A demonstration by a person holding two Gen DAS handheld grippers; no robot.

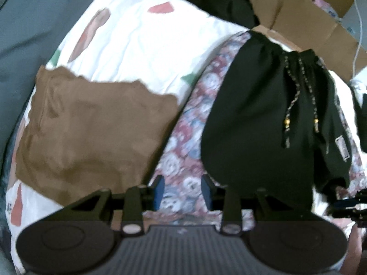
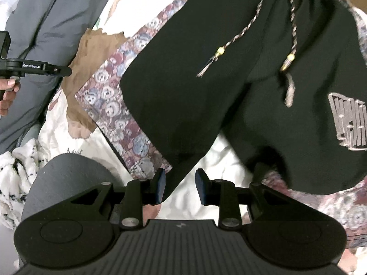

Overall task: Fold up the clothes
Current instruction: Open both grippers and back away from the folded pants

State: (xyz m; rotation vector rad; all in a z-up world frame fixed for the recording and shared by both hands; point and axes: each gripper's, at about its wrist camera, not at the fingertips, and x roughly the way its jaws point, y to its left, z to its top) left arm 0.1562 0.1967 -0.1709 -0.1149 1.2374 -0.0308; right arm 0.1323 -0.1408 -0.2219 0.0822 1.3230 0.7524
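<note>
Two claws, left claw (image 1: 183, 191) and right claw (image 2: 180, 186), parted, empty. Regrip black shorts (image 2: 229, 80) at both leg hems; fold toward waistband.

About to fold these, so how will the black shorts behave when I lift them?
The black shorts look soft and gathered at the waist, so they will probably droop from any pinch. The beaded cords lie loose and will likely dangle. Probably light.
</note>
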